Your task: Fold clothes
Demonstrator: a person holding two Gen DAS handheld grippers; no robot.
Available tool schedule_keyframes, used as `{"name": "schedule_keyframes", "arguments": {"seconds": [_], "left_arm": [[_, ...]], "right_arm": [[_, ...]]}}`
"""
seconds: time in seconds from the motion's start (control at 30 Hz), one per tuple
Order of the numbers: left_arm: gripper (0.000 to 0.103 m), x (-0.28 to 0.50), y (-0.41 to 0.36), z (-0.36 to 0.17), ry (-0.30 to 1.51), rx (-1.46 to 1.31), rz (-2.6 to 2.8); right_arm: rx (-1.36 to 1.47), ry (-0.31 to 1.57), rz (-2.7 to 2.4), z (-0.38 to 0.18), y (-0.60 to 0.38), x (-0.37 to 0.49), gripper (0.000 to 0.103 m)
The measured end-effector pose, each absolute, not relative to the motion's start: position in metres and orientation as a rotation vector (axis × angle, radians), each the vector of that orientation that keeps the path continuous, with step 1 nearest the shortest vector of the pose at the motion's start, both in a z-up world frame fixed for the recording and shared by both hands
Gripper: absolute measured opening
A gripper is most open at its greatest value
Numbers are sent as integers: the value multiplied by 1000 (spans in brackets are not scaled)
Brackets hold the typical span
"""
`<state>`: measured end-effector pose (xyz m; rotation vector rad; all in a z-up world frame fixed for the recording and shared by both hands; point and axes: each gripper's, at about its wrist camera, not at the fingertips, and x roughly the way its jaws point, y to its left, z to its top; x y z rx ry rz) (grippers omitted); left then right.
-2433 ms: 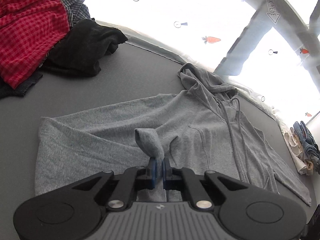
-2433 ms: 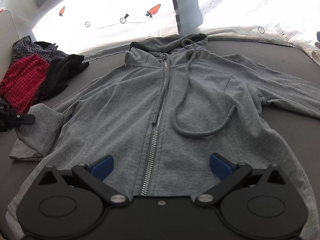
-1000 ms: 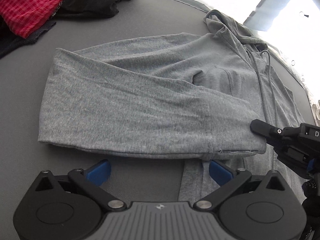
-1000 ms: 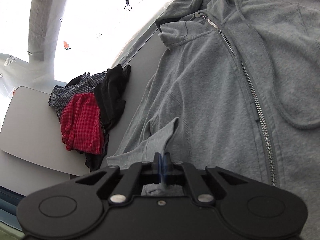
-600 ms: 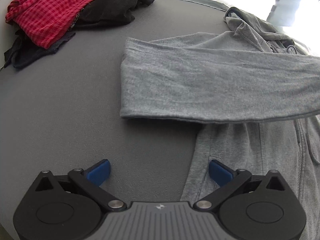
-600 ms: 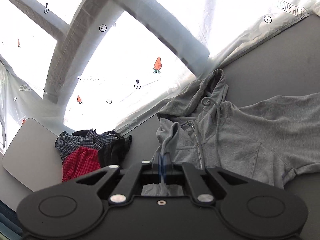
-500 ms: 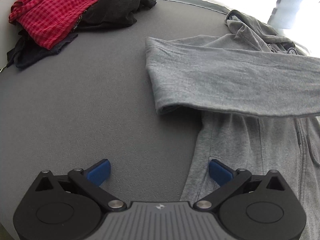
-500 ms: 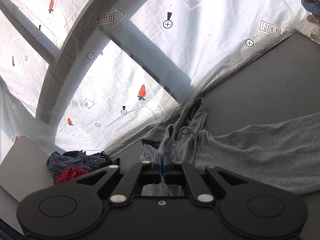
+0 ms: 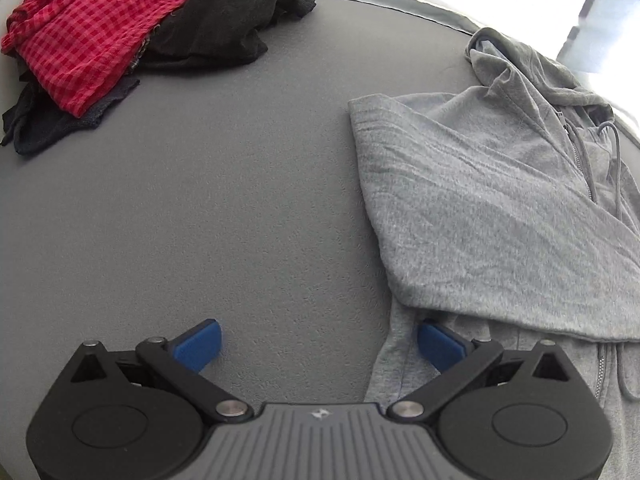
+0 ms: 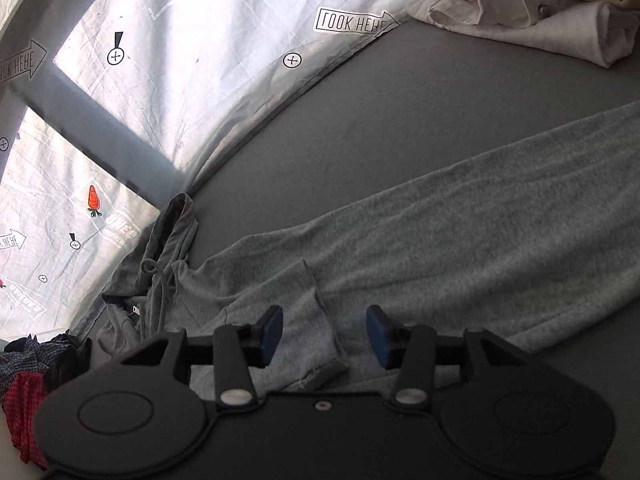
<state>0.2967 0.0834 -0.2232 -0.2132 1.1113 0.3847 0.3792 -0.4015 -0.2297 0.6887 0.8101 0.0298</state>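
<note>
on my left wrist view the grey hoodie (image 9: 500,208) lies flat on the dark grey worktop (image 9: 224,200), filling the right side of the picture. one sleeve (image 9: 480,240) is folded across the chest, its folded edge running down the left side of the garment, and the hood (image 9: 516,68) points toward the far edge of the worktop with the zipper and drawcord showing at the right. my left gripper (image 9: 318,344) hangs over the near left edge of the hoodie with its fingers (image 9: 198,344) spread wide and nothing between them; the left blue pad is over bare worktop, the right one over the fabric, and i cannot tell whether it touches.

on my right wrist view the right gripper (image 10: 324,340) is opening its fingers (image 10: 270,334). the sleeve cuff (image 10: 312,344) lies on the hoodie body between the two blue pads, and neither pad presses on it. the other sleeve (image 10: 500,240) stretches out to the right across the worktop.

a heap of unfolded clothes sits at the far left corner: a red checked shirt (image 9: 88,36) and a black garment (image 9: 232,16) beside it. a stack of folded clothes (image 10: 532,12) rests at the far right of the worktop. a white sheet (image 10: 180,60) printed with carrots and arrows hangs behind the far edge.
</note>
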Motion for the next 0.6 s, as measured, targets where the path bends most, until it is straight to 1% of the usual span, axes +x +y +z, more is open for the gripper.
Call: {"name": "schedule_keyframes", "arguments": {"seconds": [0.13,0.17,0.3,0.33,0.37,0.4,0.5,0.6], "left_arm": [[103,301,81,-226,1098,-231,378],[103,300,81,-226,1092,-230,378],[103,293,80,-227,1053,-219,381],[103,290,80,-228,1035,-215,383],[103,288,80,-228,1019,-212,384],[103,285,79,-228,1004,-208,386],[103,283,79,-228,985,-205,387],[103,283,79,-228,981,-204,385]], "right_arm": [[602,807,41,-228,-388,385,49],[556,821,60,-226,-381,387,51],[339,858,124,-219,-351,393,51],[268,857,122,-219,-343,392,43],[226,847,100,-219,-337,391,15],[213,839,89,-218,-337,391,5],[191,787,72,-209,-338,390,3],[140,692,31,-188,-343,389,3]]}}
